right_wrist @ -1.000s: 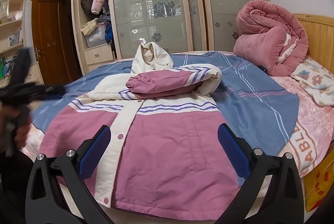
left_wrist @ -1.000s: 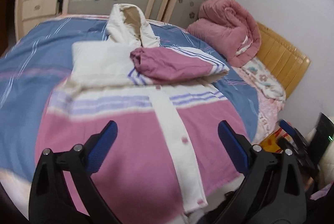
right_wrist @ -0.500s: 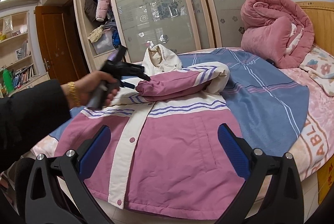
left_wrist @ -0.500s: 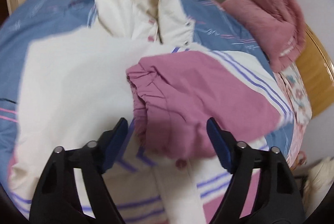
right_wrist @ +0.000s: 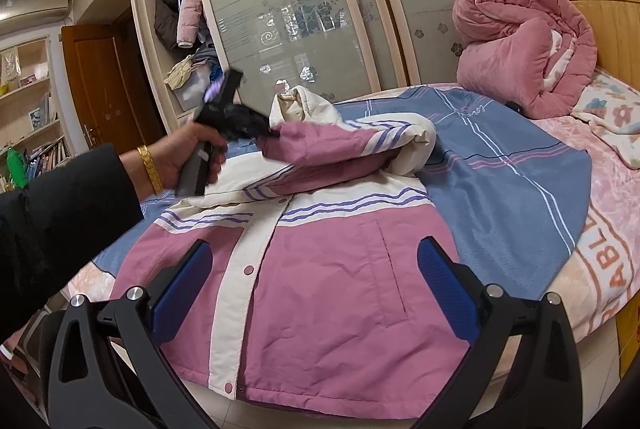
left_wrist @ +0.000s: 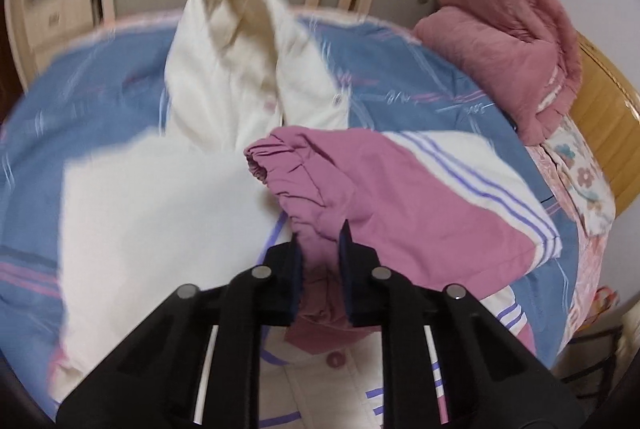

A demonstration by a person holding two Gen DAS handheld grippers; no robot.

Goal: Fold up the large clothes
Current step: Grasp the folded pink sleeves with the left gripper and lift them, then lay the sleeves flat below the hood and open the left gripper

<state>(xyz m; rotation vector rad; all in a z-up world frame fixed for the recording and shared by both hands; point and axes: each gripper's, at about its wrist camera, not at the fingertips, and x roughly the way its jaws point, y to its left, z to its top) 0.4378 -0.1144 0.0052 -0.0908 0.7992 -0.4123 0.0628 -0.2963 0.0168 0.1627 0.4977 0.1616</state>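
While the pink and white jacket lies flat on the bed, the left claw is closing on the pink sleeve cuff folded across it. Right of it, the right claw hangs wide open over the hem, holding nothing.

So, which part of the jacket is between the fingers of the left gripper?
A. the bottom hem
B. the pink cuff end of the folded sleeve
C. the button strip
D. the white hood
B: the left gripper is closing with the pink sleeve near its gathered cuff bunched between its fingers; the hood lies farther away, untouched.
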